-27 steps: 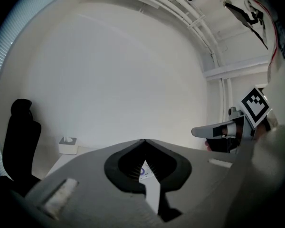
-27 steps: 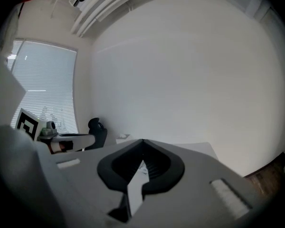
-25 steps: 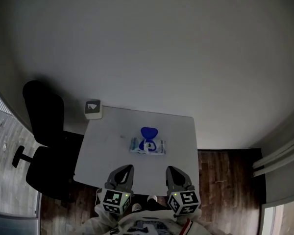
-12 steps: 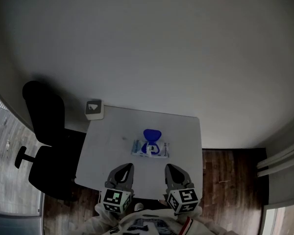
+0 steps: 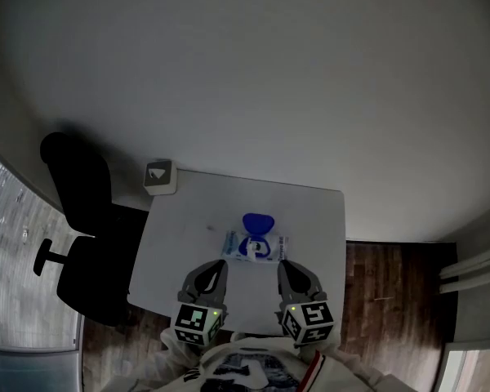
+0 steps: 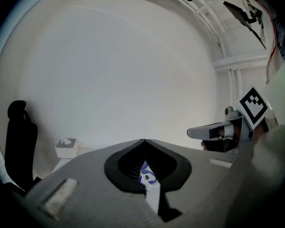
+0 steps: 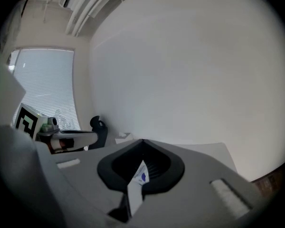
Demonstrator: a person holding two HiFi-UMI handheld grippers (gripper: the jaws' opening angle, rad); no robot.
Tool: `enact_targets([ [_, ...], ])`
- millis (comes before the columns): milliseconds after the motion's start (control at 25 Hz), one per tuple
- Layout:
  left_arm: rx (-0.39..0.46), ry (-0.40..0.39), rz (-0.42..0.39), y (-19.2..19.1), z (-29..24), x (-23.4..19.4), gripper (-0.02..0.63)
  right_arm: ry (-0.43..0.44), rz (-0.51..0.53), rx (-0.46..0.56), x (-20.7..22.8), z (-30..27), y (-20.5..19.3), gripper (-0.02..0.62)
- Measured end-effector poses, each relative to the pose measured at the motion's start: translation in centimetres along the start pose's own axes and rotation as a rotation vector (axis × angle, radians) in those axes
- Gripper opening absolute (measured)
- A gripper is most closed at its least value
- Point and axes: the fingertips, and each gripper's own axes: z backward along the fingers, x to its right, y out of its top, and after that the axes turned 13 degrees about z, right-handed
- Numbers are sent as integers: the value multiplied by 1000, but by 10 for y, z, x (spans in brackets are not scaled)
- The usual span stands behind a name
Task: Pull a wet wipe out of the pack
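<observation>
Wipe pack [image 5: 253, 248] print too small to read.

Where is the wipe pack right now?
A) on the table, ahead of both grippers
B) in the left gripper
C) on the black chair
A: the wipe pack lies on the table just beyond the left gripper and the right gripper, held by neither.

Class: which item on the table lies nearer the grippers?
The blue-lidded wet wipe pack, mid-table; the small box sits at the far corner.
</observation>
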Motion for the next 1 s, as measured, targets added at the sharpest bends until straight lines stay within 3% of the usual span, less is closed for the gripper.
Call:
enact_targets([
  [480, -21, 37, -45, 6, -37, 12, 3, 43, -26, -37, 35, -21, -18, 6],
  [1000, -47, 42, -8, -5, -44, 12, 3, 46, 10, -82, 40, -35, -32, 23],
])
